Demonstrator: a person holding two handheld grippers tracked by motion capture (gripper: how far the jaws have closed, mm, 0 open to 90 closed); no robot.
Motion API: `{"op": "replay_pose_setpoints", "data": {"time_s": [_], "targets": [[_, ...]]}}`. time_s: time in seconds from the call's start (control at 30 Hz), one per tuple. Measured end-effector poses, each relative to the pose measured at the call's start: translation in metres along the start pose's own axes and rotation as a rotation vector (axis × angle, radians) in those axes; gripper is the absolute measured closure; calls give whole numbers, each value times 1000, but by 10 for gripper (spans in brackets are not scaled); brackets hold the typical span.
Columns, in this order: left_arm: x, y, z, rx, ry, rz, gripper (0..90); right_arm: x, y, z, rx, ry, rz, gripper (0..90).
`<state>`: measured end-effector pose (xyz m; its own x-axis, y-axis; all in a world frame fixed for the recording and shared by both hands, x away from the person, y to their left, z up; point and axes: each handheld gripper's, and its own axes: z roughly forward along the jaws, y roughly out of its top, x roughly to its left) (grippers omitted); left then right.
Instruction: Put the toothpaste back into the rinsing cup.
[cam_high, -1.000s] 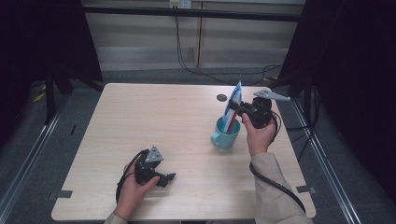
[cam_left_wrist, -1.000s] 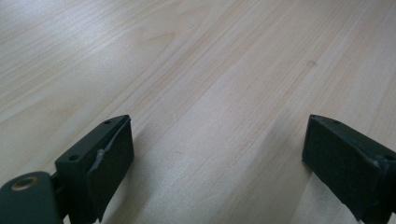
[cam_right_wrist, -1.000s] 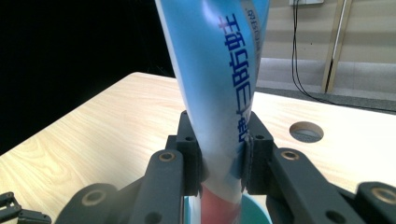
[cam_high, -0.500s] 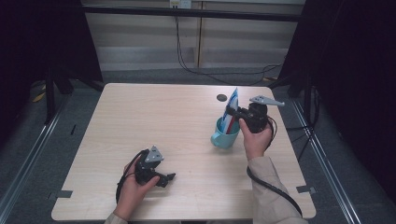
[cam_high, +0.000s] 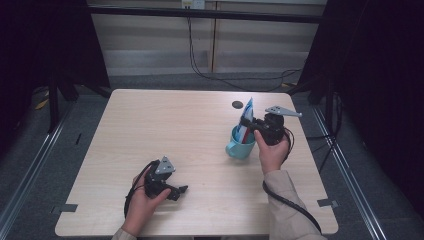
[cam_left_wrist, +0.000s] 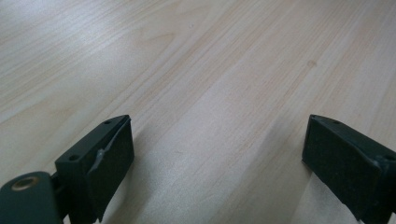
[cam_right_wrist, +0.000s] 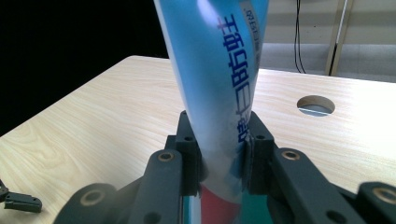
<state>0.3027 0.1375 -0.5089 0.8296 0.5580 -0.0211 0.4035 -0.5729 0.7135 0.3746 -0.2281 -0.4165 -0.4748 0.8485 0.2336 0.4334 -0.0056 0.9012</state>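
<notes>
Over the teal cup (cam_high: 239, 148), the right tool (cam_high: 246, 121) pinches the toothpaste tube (cam_right_wrist: 219, 70).

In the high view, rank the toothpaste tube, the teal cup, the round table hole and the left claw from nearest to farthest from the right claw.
1. Toothpaste tube: clamped in the right claw, standing in the cup.
2. Teal cup: just below the claw.
3. Round table hole: a little beyond, toward the far edge.
4. Left claw: far off, near the front edge at left.
</notes>
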Motion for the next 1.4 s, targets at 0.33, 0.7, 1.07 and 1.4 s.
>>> {"op": "replay_pose_setpoints", "data": {"time_s": [0.33, 0.7, 1.07, 1.4], "targets": [[0, 0, 0, 0, 0, 0, 87, -3, -4, -1, -1, -1, 11, 722], [0, 0, 0, 0, 1, 0, 87, -7, -5, -4, -1, -4, 17, 711], [0, 0, 0, 0, 1, 0, 87, -13, -8, -10, -4, -14, 5, 696], [0, 0, 0, 0, 1, 0, 87, -15, -9, -13, 6, -33, -3, 673]]}}
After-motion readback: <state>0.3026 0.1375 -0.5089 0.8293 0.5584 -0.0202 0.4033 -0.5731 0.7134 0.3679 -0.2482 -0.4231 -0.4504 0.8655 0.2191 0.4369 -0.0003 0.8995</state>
